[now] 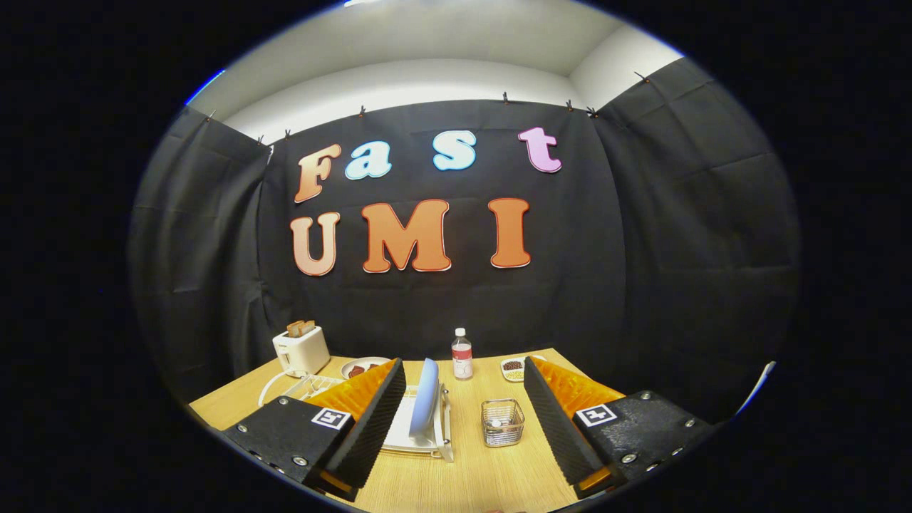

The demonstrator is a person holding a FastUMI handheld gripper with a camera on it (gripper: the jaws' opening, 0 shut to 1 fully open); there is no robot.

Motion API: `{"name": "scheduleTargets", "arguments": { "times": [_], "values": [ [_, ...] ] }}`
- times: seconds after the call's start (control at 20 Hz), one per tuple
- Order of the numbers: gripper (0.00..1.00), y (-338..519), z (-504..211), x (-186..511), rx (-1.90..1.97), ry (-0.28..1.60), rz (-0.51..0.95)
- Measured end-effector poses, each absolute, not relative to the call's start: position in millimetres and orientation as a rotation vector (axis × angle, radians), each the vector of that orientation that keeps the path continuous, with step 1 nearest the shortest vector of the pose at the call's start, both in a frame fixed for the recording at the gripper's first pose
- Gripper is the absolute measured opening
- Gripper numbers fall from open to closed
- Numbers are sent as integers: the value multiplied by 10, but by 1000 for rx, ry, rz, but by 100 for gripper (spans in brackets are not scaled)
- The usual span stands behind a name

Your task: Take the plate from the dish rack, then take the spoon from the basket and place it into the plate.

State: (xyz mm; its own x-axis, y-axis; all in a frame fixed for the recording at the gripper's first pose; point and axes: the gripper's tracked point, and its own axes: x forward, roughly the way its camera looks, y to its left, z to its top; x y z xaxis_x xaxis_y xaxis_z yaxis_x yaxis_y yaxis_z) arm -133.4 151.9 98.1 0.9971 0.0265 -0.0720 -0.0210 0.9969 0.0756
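The tongs [463,420] are spread wide, pinching nothing, their two fingers rising from the lower left and lower right of the frame over a pale wooden surface [470,477].

Between the fingers, nearer the left one, a white dish rack [417,434] sits on the surface with a light blue plate [427,395] standing on edge in it, upright and turned nearly edge-on to the camera. Part of the rack is hidden behind the left finger. Just right of the rack, in the lower middle of the frame, stands a small wire basket [503,422]; something small and pale lies in its bottom, too small to tell whether it is the spoon.

Beyond the fingers, toward the back edge of the surface, a clear bottle [462,354] with a white cap and a red label stands upright in the middle. To its right is a small white dish [513,368] holding dark and yellowish bits, partly behind the right finger. To the left, a round plate [362,368] carries reddish-brown pieces, and further left a white toaster [301,349] has two brown slices poking out of its slots, its white cord [274,385] looping forward over the surface.

The surface lies bare in front of the rack and basket, between the two fingers. Its left edge runs diagonally toward the lower left, its back edge meets the black cloth wall.
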Motion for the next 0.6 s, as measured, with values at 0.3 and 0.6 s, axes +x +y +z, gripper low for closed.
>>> {"name": "scheduleTargets", "arguments": {
  "times": [0.3,0.6],
  "values": [
    [99,1644,1062,-1299,63,69,74],
    [99,1702,1101,-1289,61,57,97]
  ]
}}
